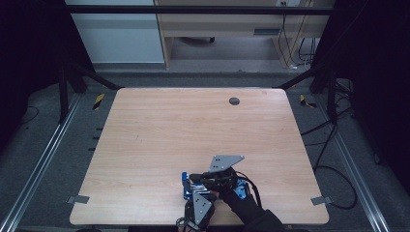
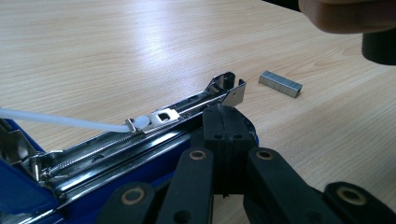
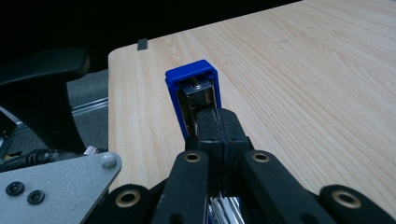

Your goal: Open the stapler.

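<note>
A blue stapler (image 1: 185, 184) lies opened near the table's front edge. In the left gripper view its metal staple channel (image 2: 154, 126) lies bare, with a spring and a white pusher rod (image 2: 60, 121) along it. A short strip of staples (image 2: 280, 84) rests on the wood just beyond the channel's tip. My left gripper (image 2: 225, 114) is shut, its tips against the side of the channel with nothing between them. My right gripper (image 3: 216, 116) is also shut and lies over the stapler, pointing at its blue end (image 3: 191, 74). In the high view the left gripper (image 1: 196, 195) and right gripper (image 1: 194, 178) crowd together over the stapler.
A round cable hole (image 1: 234, 101) sits at the table's far side. Metal brackets (image 1: 77, 199) (image 1: 321, 199) clip the front corners. A sleeved arm (image 1: 251, 212) enters from the bottom. Cables (image 1: 333, 169) lie on the floor to the right.
</note>
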`<state>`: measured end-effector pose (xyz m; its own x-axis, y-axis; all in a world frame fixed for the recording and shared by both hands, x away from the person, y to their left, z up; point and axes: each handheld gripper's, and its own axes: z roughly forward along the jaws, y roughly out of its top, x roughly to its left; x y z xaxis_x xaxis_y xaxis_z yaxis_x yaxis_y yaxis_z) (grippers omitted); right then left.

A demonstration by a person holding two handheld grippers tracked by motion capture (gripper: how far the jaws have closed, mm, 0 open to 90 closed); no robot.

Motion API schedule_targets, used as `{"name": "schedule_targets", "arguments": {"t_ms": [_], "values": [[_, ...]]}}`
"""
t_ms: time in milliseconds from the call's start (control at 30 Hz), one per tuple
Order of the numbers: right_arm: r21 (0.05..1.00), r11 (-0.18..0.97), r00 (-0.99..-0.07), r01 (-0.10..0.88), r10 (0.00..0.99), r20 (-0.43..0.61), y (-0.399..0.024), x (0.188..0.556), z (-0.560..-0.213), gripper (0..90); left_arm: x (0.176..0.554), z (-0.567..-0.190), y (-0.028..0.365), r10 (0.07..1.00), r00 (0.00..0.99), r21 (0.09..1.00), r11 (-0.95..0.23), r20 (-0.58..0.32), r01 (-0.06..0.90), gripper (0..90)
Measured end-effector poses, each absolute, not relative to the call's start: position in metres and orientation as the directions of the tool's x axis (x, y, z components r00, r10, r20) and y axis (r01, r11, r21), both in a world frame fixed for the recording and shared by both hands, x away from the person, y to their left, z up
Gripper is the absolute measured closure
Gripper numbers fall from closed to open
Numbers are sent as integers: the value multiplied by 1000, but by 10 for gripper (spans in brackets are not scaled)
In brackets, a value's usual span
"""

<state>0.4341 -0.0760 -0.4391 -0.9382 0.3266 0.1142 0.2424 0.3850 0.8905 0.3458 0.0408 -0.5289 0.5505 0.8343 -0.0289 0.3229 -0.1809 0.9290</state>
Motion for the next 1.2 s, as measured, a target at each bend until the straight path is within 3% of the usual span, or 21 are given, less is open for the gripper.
{"name": "schedule_targets", "arguments": {"t_ms": [1200], "values": [[885, 389, -951, 256, 266, 158, -46, 443, -446, 900, 345, -529, 41, 838, 545, 931, -175, -30, 321, 897]]}}
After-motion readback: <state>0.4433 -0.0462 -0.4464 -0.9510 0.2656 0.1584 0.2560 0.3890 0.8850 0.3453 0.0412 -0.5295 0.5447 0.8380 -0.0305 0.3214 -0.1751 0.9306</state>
